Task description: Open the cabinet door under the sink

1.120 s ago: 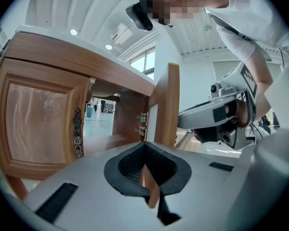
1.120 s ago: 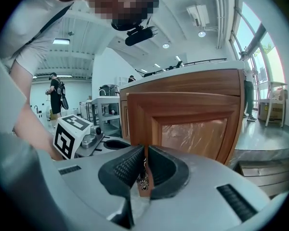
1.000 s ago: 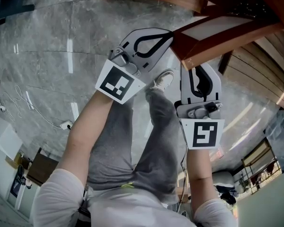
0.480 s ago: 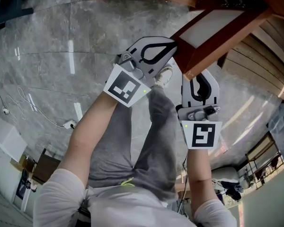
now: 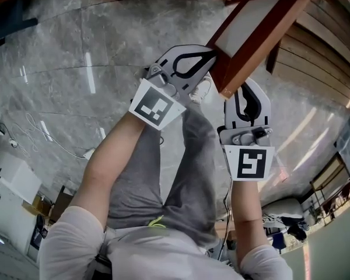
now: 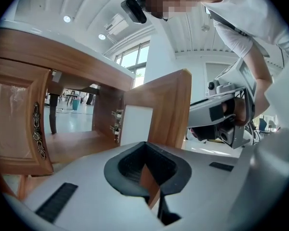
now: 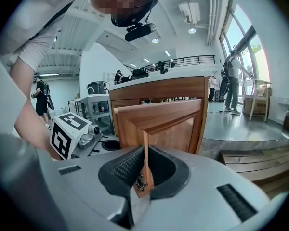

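Observation:
The cabinet door point(image 5: 251, 34), brown wood with a white inner panel, stands swung out over the grey floor. My left gripper point(image 5: 212, 54) meets its frame from the left and looks shut on the door's edge point(image 6: 149, 184). The open door point(image 6: 168, 109) and the bare cabinet inside point(image 6: 77, 143) show beyond it. My right gripper point(image 5: 245, 87) sits at the door's near corner, shut on the thin door edge point(image 7: 145, 158), with a small metal fitting point(image 7: 140, 182) between the jaws. The door's panelled face point(image 7: 173, 124) fills that view.
A second cabinet door point(image 6: 14, 124) with an ornate metal handle point(image 6: 36, 136) stays closed to the left. The person's grey-trousered legs point(image 5: 181, 168) and a shoe point(image 5: 201, 92) are under the grippers. Wooden slats point(image 5: 315, 45) lie at right, cables point(image 5: 46, 139) on the floor at left.
The door has swung round, now pointing more up the head view than to the right. Both grippers have stayed at its edge and shifted slightly with it.

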Motion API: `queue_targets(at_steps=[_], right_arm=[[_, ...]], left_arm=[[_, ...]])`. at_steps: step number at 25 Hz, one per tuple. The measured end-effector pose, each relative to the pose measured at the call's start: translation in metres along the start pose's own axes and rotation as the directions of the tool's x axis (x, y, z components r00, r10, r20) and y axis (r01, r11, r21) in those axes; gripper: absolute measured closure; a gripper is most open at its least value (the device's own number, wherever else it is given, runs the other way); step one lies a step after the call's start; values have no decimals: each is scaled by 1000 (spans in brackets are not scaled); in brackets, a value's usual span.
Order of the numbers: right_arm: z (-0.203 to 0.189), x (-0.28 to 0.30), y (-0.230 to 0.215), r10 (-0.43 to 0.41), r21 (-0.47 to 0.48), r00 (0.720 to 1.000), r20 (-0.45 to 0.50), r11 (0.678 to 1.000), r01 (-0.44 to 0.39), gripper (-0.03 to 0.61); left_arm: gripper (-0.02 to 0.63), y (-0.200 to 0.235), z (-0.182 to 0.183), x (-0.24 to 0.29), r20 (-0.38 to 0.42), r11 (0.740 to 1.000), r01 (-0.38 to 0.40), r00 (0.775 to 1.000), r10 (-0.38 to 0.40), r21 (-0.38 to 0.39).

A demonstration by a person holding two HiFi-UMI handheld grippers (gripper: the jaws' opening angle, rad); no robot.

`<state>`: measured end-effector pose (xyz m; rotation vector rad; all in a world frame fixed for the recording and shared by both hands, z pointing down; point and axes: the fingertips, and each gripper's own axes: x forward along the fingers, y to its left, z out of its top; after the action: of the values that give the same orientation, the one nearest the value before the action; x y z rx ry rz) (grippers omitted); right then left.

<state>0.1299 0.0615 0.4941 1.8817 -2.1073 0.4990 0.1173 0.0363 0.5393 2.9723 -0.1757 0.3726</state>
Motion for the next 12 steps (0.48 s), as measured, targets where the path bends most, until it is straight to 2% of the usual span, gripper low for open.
queue_targets(at_steps=[12], right_arm=[[3, -23, -17, -55, 9, 998, -16, 998, 55, 529]], left_arm=[[604, -23, 8, 12, -14, 1000, 27, 1000, -27, -8]])
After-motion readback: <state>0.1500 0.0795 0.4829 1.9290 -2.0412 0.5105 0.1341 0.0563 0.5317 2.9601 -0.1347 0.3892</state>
